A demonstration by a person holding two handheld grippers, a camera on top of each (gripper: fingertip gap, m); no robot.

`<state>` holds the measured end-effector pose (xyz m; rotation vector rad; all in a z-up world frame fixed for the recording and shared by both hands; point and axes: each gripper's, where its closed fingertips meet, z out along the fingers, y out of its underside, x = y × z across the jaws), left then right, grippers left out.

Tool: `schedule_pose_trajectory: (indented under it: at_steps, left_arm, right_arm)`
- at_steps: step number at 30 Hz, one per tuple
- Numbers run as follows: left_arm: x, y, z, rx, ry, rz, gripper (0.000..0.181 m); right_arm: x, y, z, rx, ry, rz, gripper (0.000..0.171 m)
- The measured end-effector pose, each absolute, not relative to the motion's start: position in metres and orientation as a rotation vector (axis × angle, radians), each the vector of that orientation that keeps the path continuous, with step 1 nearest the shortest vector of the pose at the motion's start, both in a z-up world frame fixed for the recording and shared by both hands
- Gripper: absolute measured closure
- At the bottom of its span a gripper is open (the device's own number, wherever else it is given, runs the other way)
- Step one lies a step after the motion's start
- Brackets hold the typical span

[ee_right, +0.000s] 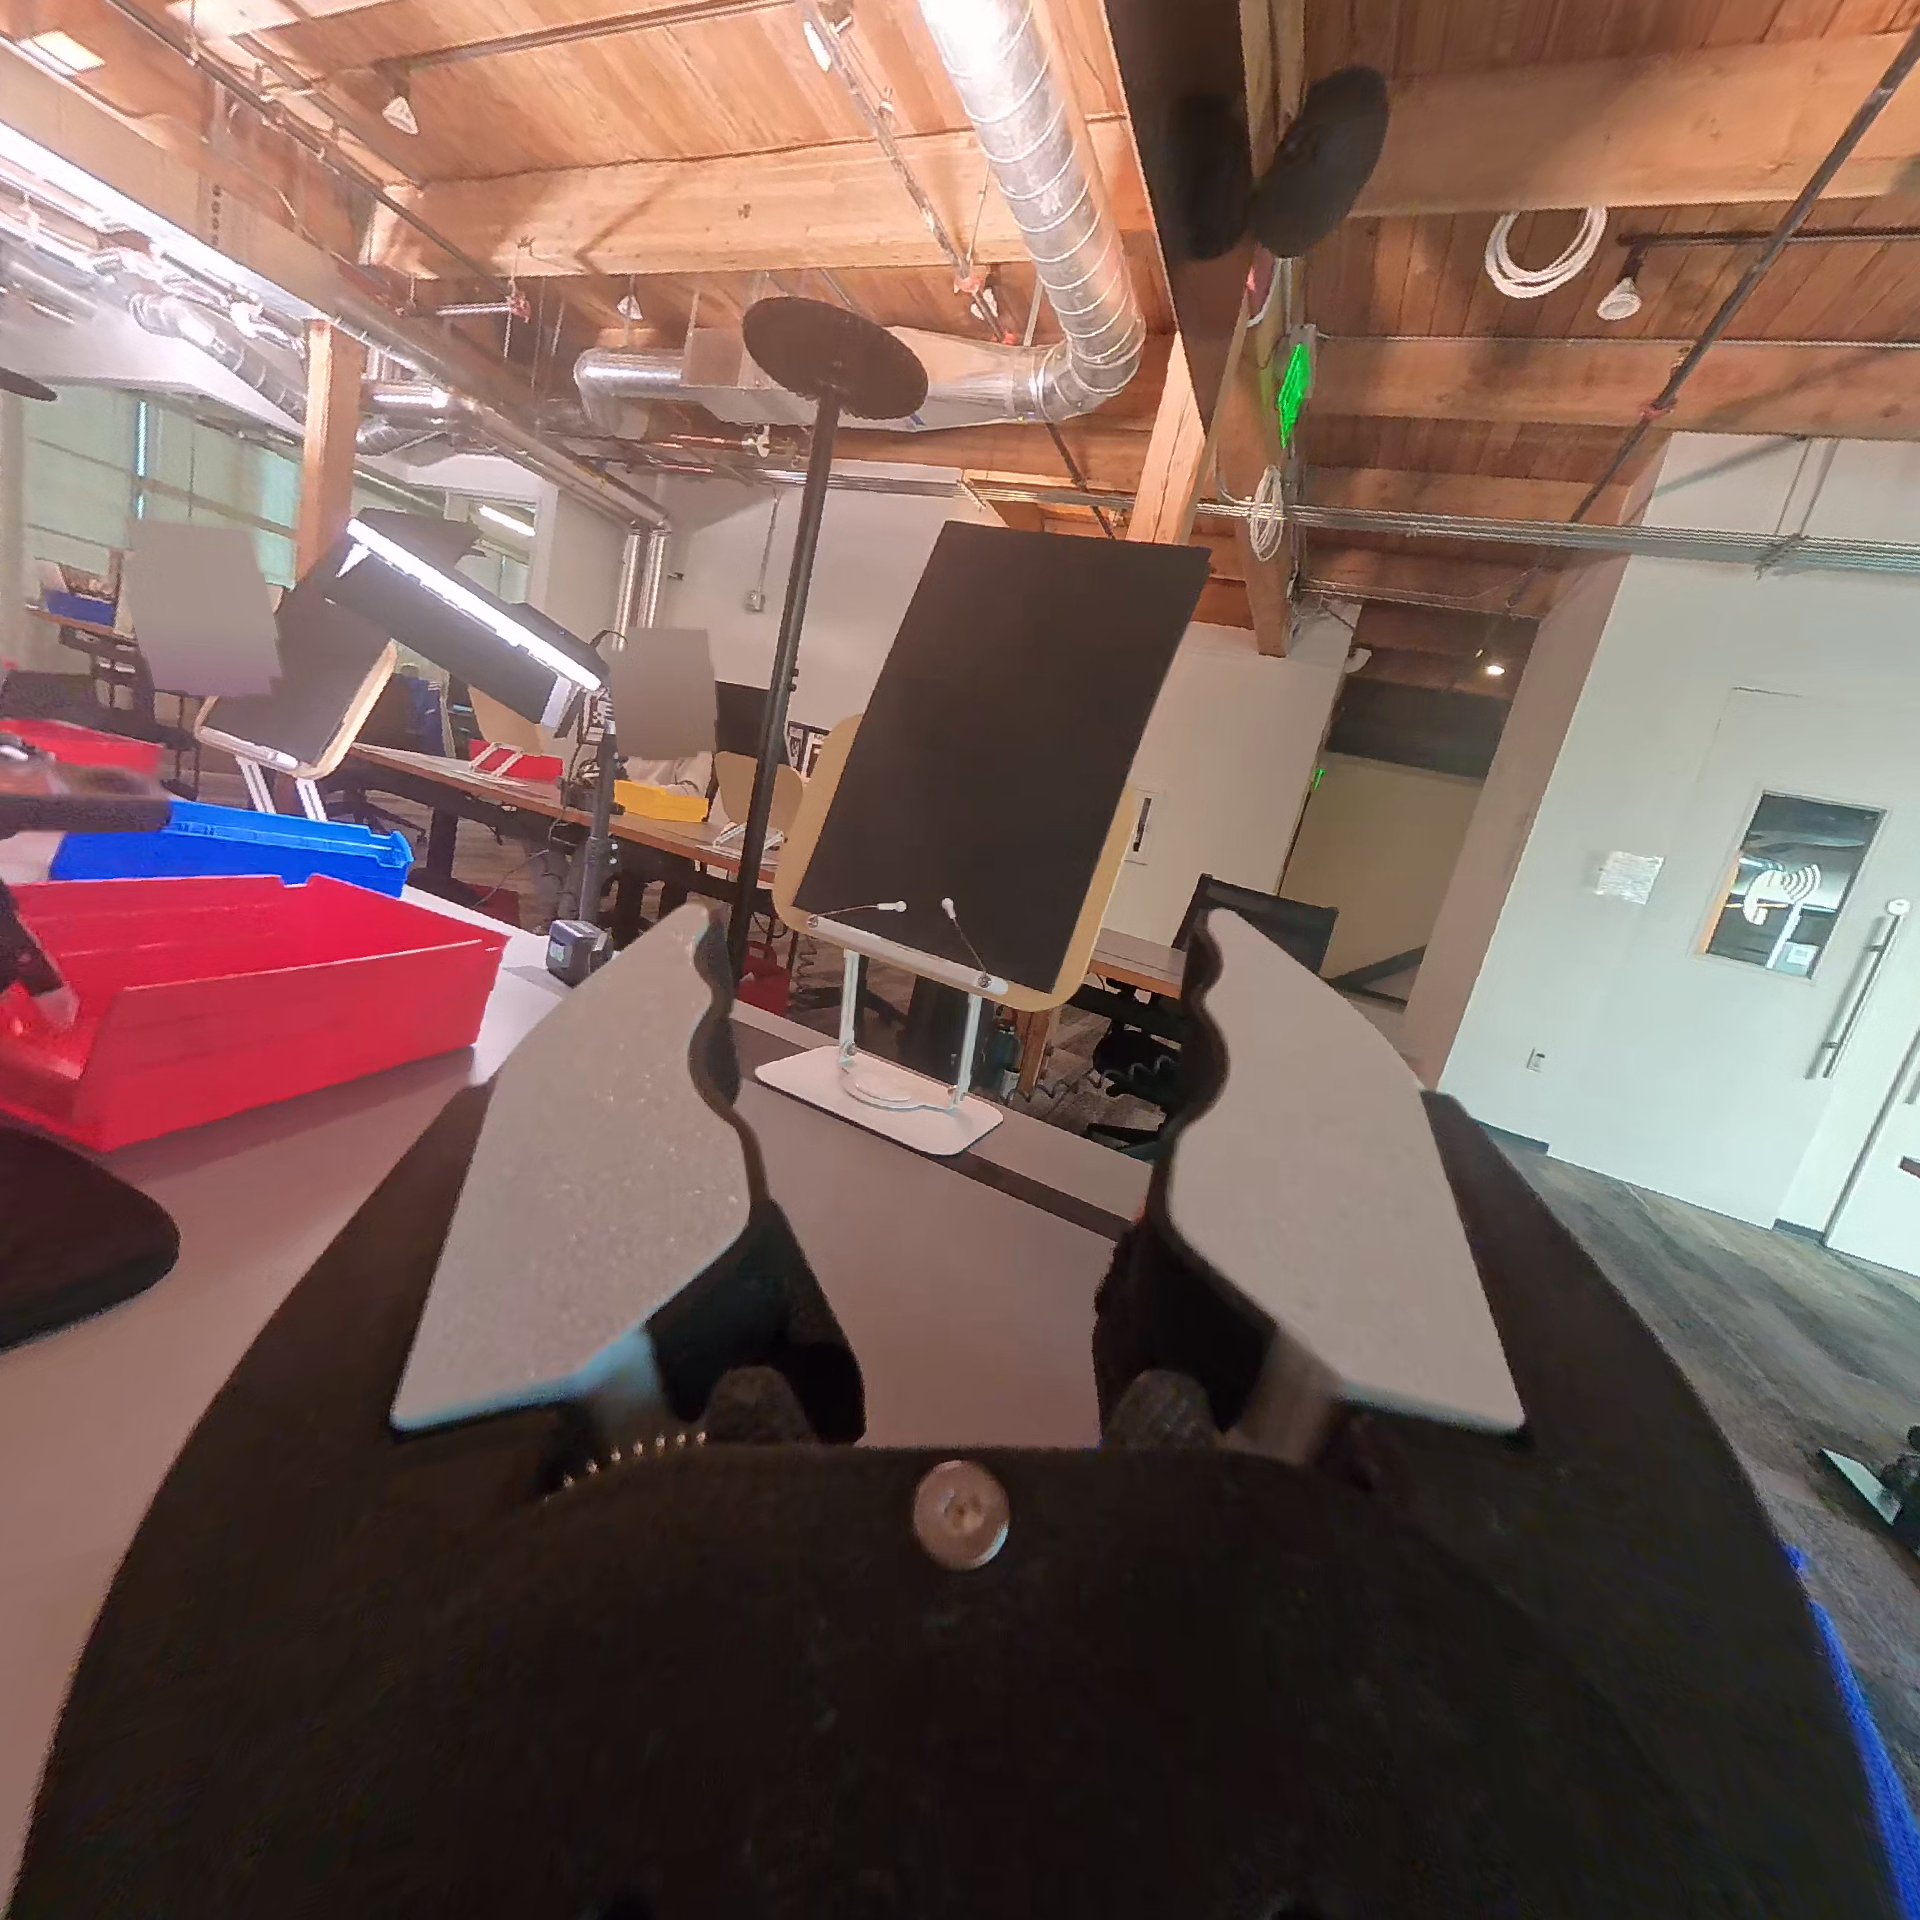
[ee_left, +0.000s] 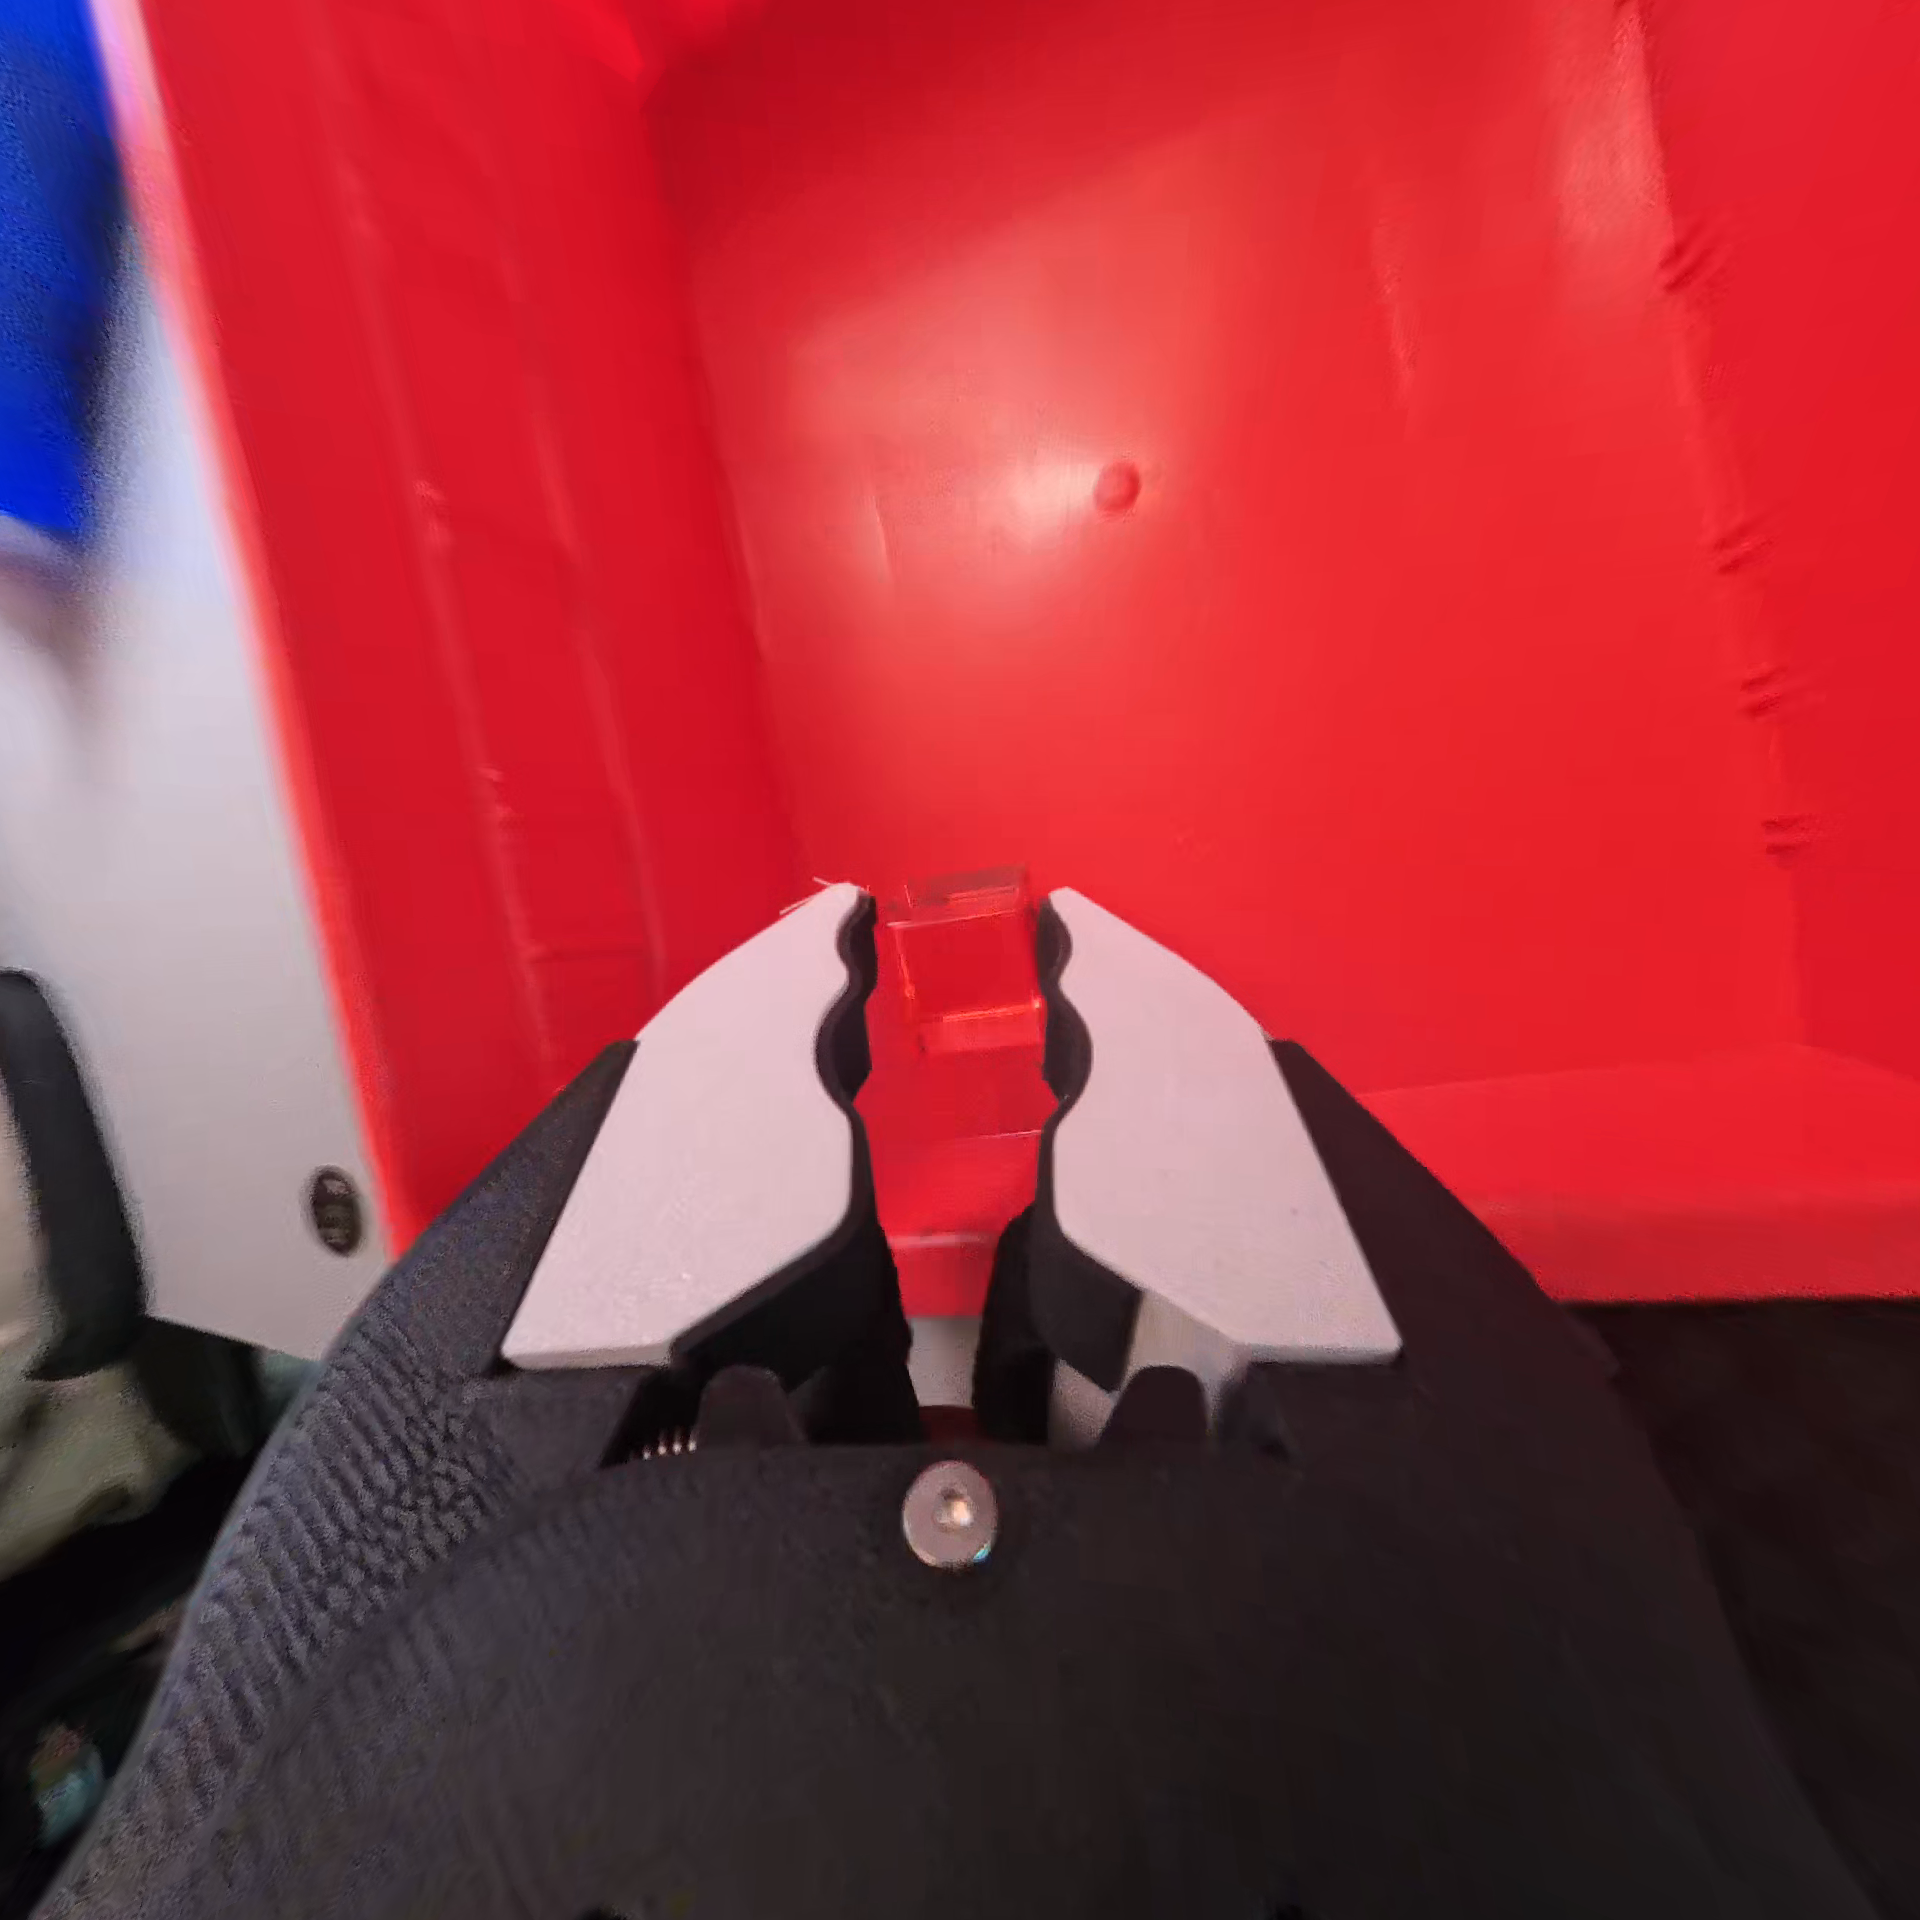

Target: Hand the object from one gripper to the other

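Inside the red bin (ee_left: 1247,623), small clear block (ee_left: 961,977) pinched between left tongs (ee_left: 958,914) near the bin floor, right tongs (ee_right: 961,935) spread wide and empty above the tabletop (ee_right: 260,1195), beside the bin, facing a dark panel (ee_right: 987,758).

I am looking along the left gripper (ee_left: 958,914) into a red bin (ee_left: 1299,644). Its fingers (ee_left: 727,1122) are closing on a small clear block (ee_left: 964,971), which is showing red from the bin behind it. The block is sitting between the tips, touching both inner pads. The tips are pointing toward the bin's near left corner. The left edge is blurring.
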<state>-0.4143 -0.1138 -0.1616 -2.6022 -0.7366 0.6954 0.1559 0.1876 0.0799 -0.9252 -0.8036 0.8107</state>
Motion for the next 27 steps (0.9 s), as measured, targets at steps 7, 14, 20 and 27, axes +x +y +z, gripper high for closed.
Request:
schedule_pose_trajectory:
  at_steps: [7,14,20,27]
  left_arm:
    - [-0.367,-0.077,-0.062,-2.228,-0.453,1.089,0.152]
    - [-0.274,-0.018,0.009,-1.899,-0.172,0.959,0.152]
    - [-0.129,0.029,0.046,-1.563,0.234,0.161,0.153]
    - [0.007,-0.005,0.069,-1.289,0.547,-0.764,0.153]
  right_arm:
    - [0.138,0.171,0.073,-0.894,-0.904,0.766,0.086]
    - [0.113,0.147,0.061,-0.834,-1.044,0.701,0.082]
    - [0.093,0.100,0.063,-0.602,-1.126,0.723,0.086]
    - [0.076,0.027,0.059,-0.234,-1.180,0.701,0.102]
